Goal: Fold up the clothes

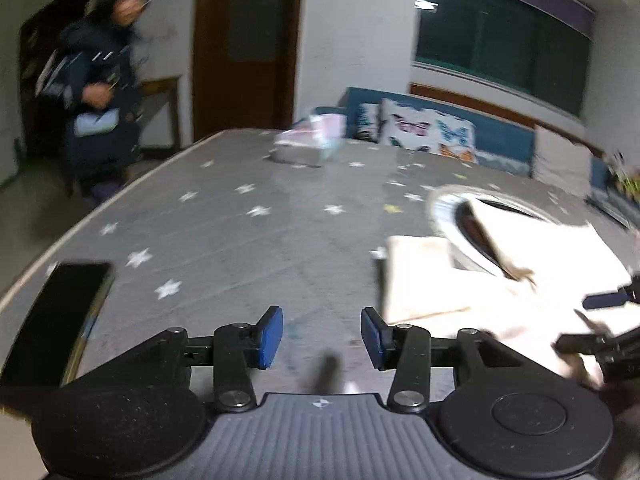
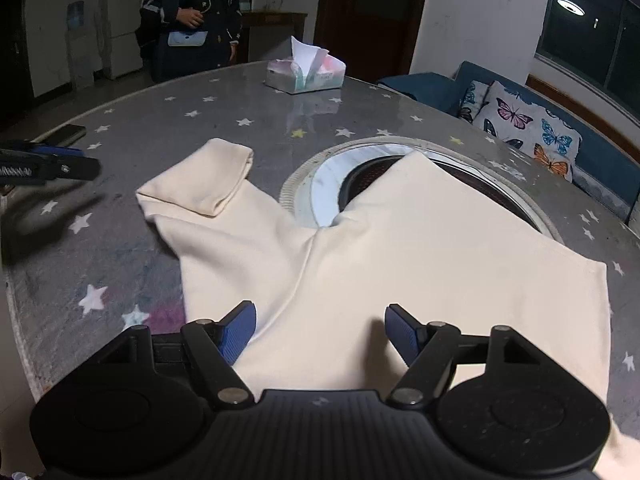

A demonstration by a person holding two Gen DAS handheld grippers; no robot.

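Desk (image 2: 224,128) carries a cream garment (image 2: 400,248), spread with its body lying partly over a round recessed opening (image 2: 320,184) and one sleeve (image 2: 200,184) reaching left, cuff turned back on itself. Cloth over that hole has no support, so I judge that a pull or a press there could let it sag in, drag on the rim and spoil any crease. The desk top looks glossy, so the whole garment may slide rather than fold when one edge is lifted.

Right tool (image 2: 320,324) hovers low over the near part of the body, jaws spread, holding nothing. Left tool (image 1: 322,336) sits off the garment's left edge over bare desk, also released and empty; a one-sided grab from here would likely skew the fold.

Phone (image 1: 56,320) lies by the left tool and could be knocked by a sweep. Tissue box (image 2: 306,74) stands far back, well clear.

Hidden: the garment's near hem is behind the right tool's body, its right side runs out of frame, and no second sleeve shows. The left view is blurred. A person (image 2: 192,20) stands beyond the desk.
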